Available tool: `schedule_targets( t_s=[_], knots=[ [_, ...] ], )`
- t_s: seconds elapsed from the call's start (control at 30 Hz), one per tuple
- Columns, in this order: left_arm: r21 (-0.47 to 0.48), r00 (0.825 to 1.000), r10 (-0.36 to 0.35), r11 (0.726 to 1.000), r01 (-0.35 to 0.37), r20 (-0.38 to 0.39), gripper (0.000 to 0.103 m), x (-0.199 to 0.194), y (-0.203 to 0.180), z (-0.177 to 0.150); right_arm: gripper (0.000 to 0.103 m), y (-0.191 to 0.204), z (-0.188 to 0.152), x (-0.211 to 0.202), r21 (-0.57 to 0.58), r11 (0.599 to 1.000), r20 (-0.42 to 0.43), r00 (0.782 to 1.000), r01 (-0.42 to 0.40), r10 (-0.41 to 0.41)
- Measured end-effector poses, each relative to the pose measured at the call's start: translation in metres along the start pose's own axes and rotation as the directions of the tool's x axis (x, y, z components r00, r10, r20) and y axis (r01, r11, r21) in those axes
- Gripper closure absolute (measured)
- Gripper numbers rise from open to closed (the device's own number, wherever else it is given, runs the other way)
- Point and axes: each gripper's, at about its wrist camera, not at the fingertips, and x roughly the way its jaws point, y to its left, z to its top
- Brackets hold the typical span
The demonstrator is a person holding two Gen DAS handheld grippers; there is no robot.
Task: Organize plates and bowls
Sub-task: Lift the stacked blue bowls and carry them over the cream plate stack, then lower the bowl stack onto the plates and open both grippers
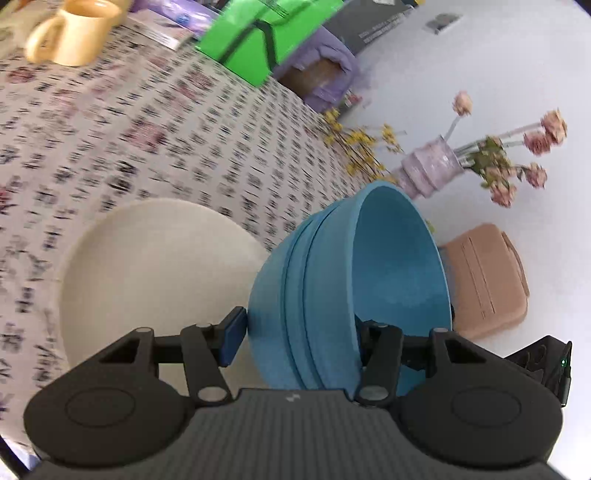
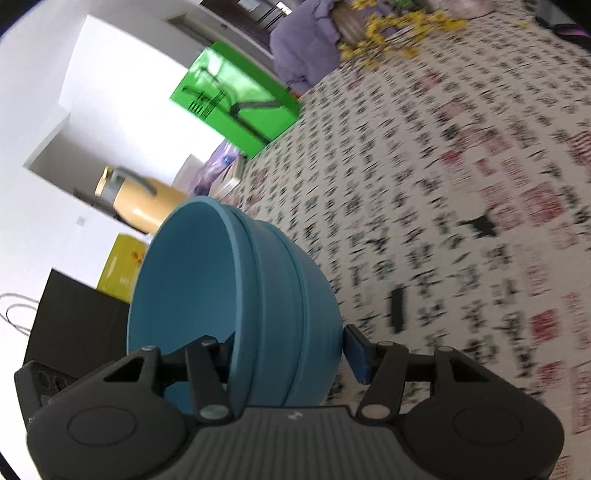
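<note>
My left gripper [image 1: 301, 334] is shut on the near rim of a stack of nested blue bowls [image 1: 332, 280], one finger outside and one inside, and holds it tilted above the table. A cream plate [image 1: 147, 269] lies on the patterned tablecloth just left of the bowls. My right gripper [image 2: 291, 354] is shut on the rim of blue bowls [image 2: 240, 291] in the same way, one finger inside and one outside, tilted above the tablecloth. I cannot tell whether both grippers hold the same stack.
A yellow mug [image 1: 74, 33] stands far left on the table. A green box [image 1: 266, 33], a purple cloth over a box [image 1: 325, 74], a vase of flowers [image 1: 436, 166] and a tan case [image 1: 487, 280] lie beyond. A yellow kettle [image 2: 147, 203] and black bag [image 2: 74, 317] show on the right view's left.
</note>
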Motion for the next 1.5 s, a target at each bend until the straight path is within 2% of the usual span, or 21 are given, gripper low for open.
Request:
schedule_targets(
  t_s=[0.23, 0.6, 0.97, 1.13, 1.33, 1.5],
  knots=[
    [-0.042, 0.999, 0.021, 0.999, -0.019, 0.040, 0.049, -0.024, 0.030, 0.007, 0.048, 0.029, -0.011, 0.028, -0.021, 1.000, -0.062, 0.998, -0.010, 0.009],
    [-0.093, 0.999, 0.029, 0.995, -0.025, 0.041, 0.049, -0.035, 0.065, 0.010, 0.048, 0.049, -0.025, 0.058, -0.025, 1.000, -0.116, 0.993, 0.005, -0.008],
    [-0.101, 1.000, 0.021, 0.995, -0.020, 0.012, 0.048, -0.029, 0.073, 0.010, 0.048, 0.046, -0.023, 0.067, -0.014, 1.000, -0.106, 0.994, 0.023, -0.025],
    [-0.115, 1.000, 0.013, 0.993, -0.013, 0.003, 0.043, -0.028, 0.076, 0.013, 0.044, 0.047, -0.020, 0.070, -0.018, 1.000, -0.094, 0.995, 0.018, -0.020],
    [-0.093, 0.999, 0.030, 0.995, -0.028, 0.024, 0.042, -0.034, 0.071, 0.016, 0.041, 0.060, -0.017, 0.063, -0.093, 0.995, -0.034, 0.999, 0.029, -0.032],
    [-0.057, 0.998, 0.043, 0.998, -0.039, 0.056, 0.036, -0.046, 0.064, 0.014, 0.034, 0.058, -0.018, 0.050, -0.107, 0.993, -0.004, 0.999, 0.047, -0.048]
  ],
)
